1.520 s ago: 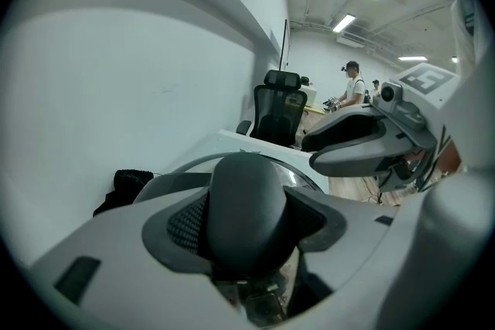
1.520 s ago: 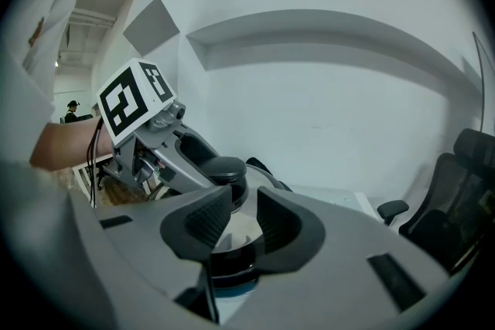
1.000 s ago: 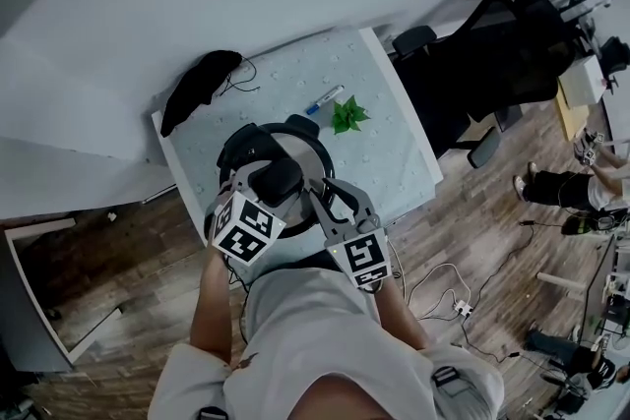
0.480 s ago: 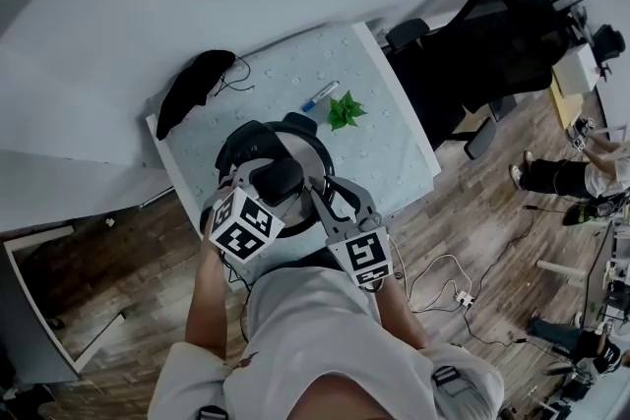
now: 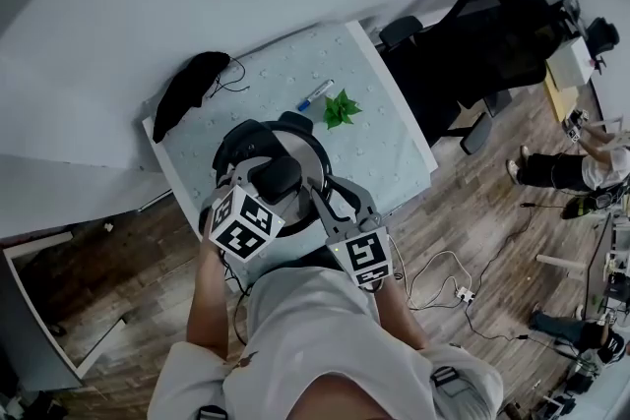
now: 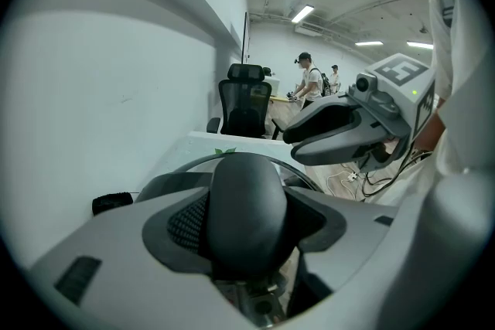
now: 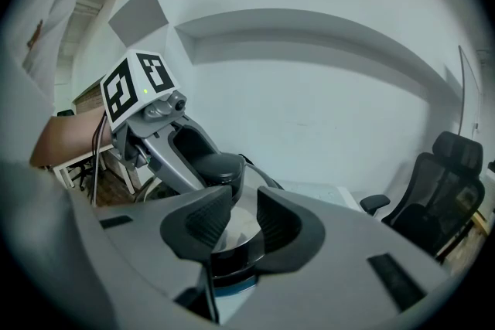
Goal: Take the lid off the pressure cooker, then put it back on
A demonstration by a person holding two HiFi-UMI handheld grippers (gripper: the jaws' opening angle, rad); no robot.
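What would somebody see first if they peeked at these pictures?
First, the shiny pressure cooker in the middle of the small table, right in front of the person. The left gripper is clamped on its big black lid knob, which fills the left gripper view. Just beyond the cooker lie a green leafy sprig and a blue pen.

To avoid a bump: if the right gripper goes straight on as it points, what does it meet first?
Probably the pressure cooker: its shiny lid shows right between the open jaws of the right gripper, close ahead. How close is hard to judge.
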